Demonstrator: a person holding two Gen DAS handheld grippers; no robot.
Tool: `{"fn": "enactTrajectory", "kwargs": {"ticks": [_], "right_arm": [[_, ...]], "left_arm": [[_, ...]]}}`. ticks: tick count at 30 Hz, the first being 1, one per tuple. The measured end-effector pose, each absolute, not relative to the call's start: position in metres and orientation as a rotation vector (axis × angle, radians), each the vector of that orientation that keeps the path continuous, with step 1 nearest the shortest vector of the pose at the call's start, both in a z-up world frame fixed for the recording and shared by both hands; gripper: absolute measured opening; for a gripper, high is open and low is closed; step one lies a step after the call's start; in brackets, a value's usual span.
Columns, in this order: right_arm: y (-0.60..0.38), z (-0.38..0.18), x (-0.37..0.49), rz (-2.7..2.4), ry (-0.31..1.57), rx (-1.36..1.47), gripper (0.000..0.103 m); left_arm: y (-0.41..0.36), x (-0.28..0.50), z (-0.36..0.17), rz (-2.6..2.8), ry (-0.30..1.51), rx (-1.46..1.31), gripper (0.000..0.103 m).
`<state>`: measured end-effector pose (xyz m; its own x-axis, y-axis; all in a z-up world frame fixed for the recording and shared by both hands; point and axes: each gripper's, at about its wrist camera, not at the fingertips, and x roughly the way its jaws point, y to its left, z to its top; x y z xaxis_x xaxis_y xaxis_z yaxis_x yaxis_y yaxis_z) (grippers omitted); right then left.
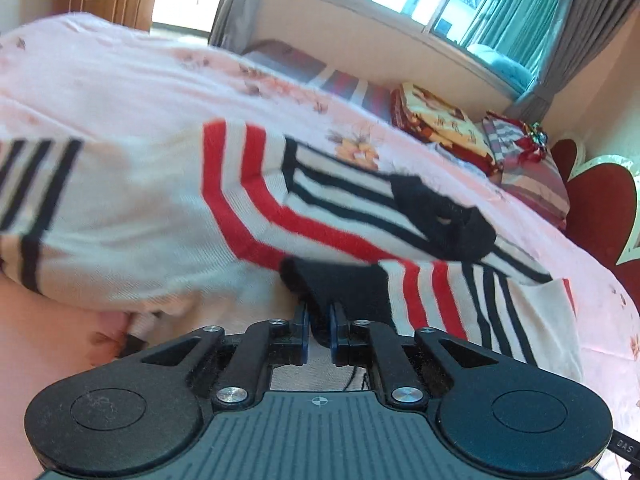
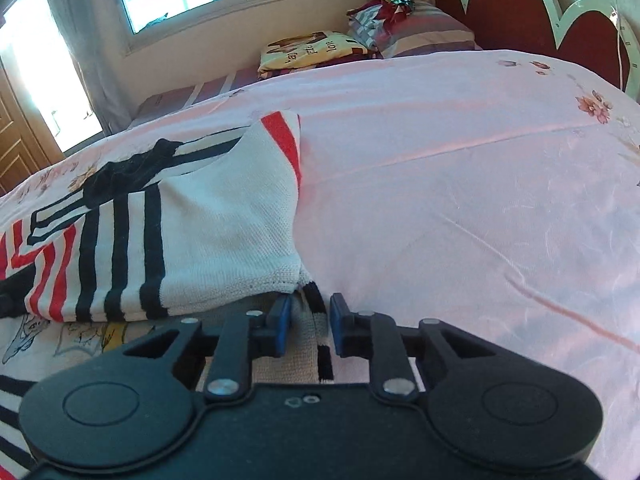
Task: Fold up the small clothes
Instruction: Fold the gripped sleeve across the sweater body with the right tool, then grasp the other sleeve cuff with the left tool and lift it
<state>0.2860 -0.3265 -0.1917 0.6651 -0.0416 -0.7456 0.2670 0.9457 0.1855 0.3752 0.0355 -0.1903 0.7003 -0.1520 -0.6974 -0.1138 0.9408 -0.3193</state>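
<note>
While the striped sweater (image 1: 248, 208) lies spread on the pink bedspread (image 2: 460, 160), the left gripper (image 1: 319, 322) has its jaws nearly together, pinching a black knit part of the garment. The right gripper (image 2: 310, 320) stands with jaws partly apart around a strip of the sweater's edge, its blue pads (image 2: 282, 320) not clearly pressing the cloth.
</note>
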Motion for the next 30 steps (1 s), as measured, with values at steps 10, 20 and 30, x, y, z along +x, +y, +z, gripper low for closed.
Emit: {"fn": "enactTrajectory", "kwargs": {"ticks": [10,20,30], "right_arm": [[-0.344,-0.17,0.324,-0.145,0.764,0.343,0.05],[-0.371,-0.201,0.423,-0.151,0.816,0.475,0.026],[-0.35,-0.195,0.425,-0.228,0.778,0.26,0.025]], "left_arm": [[-0.011,0.393,-0.176,-0.156,0.801,-0.275,0.012],[-0.022,0.405,-0.21,-0.15,0.863,-0.286,0.012],[-0.032,0.406,-0.198,-0.142,0.829,-0.272,0.012]]}}
